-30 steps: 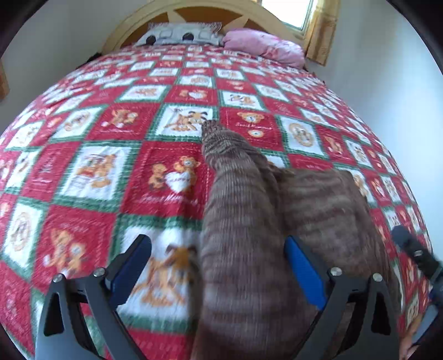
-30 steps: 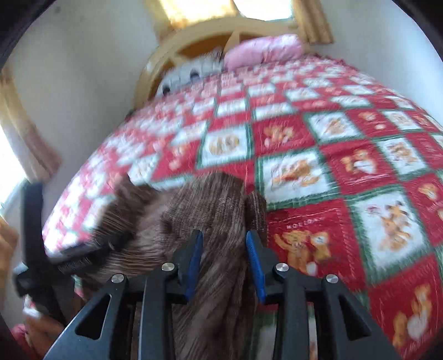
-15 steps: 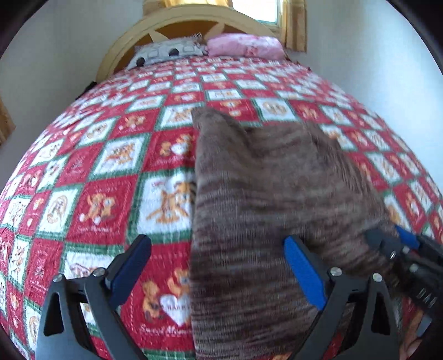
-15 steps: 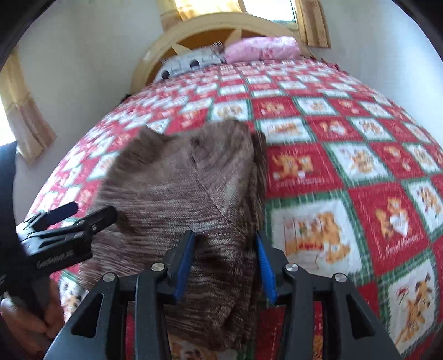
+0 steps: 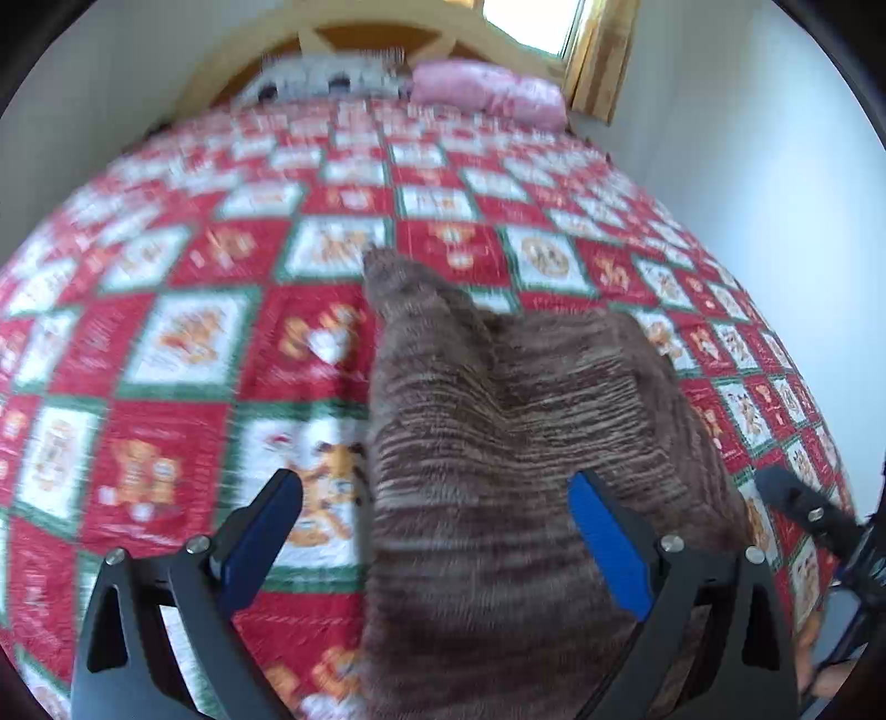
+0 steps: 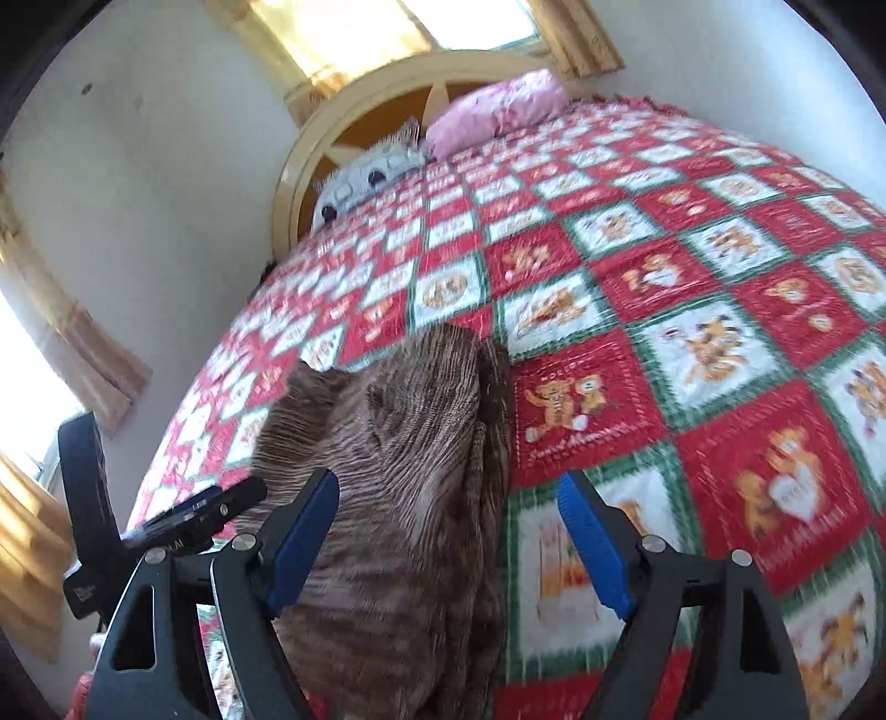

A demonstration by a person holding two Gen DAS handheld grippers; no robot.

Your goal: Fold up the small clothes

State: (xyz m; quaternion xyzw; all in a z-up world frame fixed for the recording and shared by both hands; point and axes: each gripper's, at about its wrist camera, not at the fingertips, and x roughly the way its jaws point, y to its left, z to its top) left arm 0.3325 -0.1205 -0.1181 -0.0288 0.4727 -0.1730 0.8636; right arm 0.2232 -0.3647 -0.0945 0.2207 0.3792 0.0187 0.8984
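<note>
A small brown striped knit garment (image 5: 498, 443) lies on the red, white and green patchwork bedspread (image 5: 166, 332), with a sleeve (image 5: 398, 282) pointing toward the headboard. My left gripper (image 5: 437, 531) is open above the garment's near left edge, nothing between its blue pads. My right gripper (image 6: 448, 531) is open above the garment's (image 6: 398, 443) right edge. The right gripper shows at the lower right of the left wrist view (image 5: 803, 515). The left gripper shows at the lower left of the right wrist view (image 6: 183, 515).
A wooden headboard (image 5: 354, 33) stands at the far end with a pink pillow (image 5: 487, 91) and a grey patterned pillow (image 5: 326, 75). White walls flank the bed. Curtained windows sit behind the headboard (image 6: 421, 27) and to the left (image 6: 55, 387).
My right gripper was shut on the garment and has opened and let it go. Both views have pulled back and tilted; the garment now lies flatter on the bedspread.
</note>
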